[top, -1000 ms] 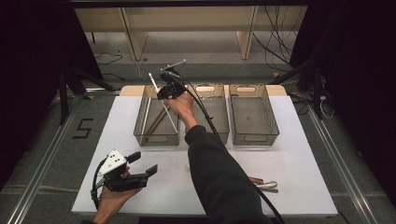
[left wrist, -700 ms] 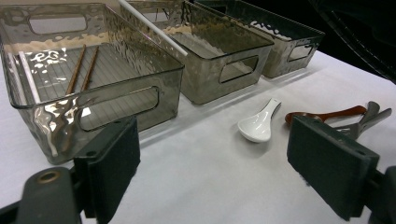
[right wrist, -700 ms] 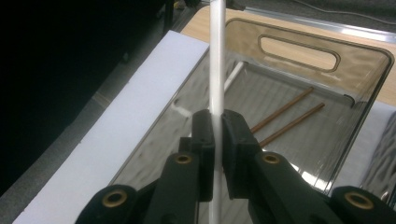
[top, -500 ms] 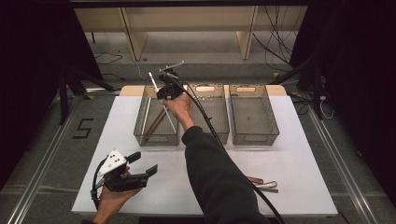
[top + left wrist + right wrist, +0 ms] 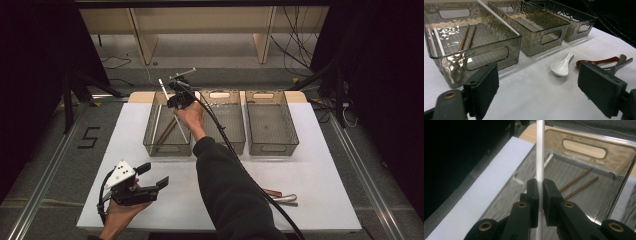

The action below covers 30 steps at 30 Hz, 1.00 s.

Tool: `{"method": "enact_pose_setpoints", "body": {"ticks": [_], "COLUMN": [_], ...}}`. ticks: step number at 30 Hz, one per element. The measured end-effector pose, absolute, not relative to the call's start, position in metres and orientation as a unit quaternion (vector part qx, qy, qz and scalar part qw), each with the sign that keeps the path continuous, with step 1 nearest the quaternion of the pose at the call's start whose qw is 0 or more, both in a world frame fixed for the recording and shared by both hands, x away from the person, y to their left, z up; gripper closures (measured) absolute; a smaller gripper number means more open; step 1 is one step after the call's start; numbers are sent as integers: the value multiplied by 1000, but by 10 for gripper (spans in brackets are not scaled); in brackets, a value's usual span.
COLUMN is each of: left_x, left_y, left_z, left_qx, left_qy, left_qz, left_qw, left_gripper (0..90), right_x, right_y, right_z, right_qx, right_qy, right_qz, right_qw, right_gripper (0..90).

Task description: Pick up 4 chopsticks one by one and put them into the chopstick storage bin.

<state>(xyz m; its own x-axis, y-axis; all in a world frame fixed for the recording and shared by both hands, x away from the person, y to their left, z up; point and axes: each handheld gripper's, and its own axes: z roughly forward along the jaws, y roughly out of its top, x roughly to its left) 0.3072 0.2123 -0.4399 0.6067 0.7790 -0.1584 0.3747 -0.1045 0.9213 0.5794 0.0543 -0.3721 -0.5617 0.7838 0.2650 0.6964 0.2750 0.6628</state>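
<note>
A long white stick (image 5: pixel 181 126) slants over the left clear bin (image 5: pixel 149 134), its top end sticking out past the bin's far rim. My right gripper (image 5: pixel 174 103) is shut on the white stick (image 5: pixel 540 157), whose shaft passes straight up between the closed pads of the right gripper (image 5: pixel 540 195). Two brown chopsticks (image 5: pixel 579 183) and another white stick (image 5: pixel 548 160) lie on the bin floor. Near the table's front left, my left gripper (image 5: pixel 150 184) hovers open with nothing between its fingers. Through the left gripper (image 5: pixel 541 90) I see the bin (image 5: pixel 486 53) ahead.
Two more clear bins, middle (image 5: pixel 227 146) and right (image 5: pixel 274 145), stand in a row beside the left one. A white ceramic spoon (image 5: pixel 562 67), a brown spoon (image 5: pixel 596 61) and a metal utensil (image 5: pixel 622 62) lie on the white table cover (image 5: pixel 320 165) at the front right.
The right gripper with the white stick has shifted very slightly to the left over the left bin. The left gripper has stayed where it was.
</note>
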Motion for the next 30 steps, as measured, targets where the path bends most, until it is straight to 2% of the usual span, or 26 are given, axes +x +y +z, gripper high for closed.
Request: {"method": "enact_pose_setpoints", "body": {"ticks": [20, 25, 27, 30], "left_x": [307, 307, 307, 307], "left_y": [212, 212, 212, 212], "left_z": [-440, -440, -440, -440], "left_qx": [721, 721, 721, 721], "left_qy": [400, 400, 400, 400], "left_qz": [189, 189, 189, 189], "left_qw": [534, 534, 533, 533], "left_gripper": [167, 167, 167, 167], "right_x": [580, 578, 578, 577], "right_y": [54, 54, 52, 49], "right_z": [-387, -383, -381, -376], "right_qx": [477, 477, 475, 466], "right_qy": [798, 795, 796, 801], "right_qz": [363, 371, 373, 374], "right_qw": [57, 50, 43, 36], "right_gripper": [812, 730, 641, 565]}}
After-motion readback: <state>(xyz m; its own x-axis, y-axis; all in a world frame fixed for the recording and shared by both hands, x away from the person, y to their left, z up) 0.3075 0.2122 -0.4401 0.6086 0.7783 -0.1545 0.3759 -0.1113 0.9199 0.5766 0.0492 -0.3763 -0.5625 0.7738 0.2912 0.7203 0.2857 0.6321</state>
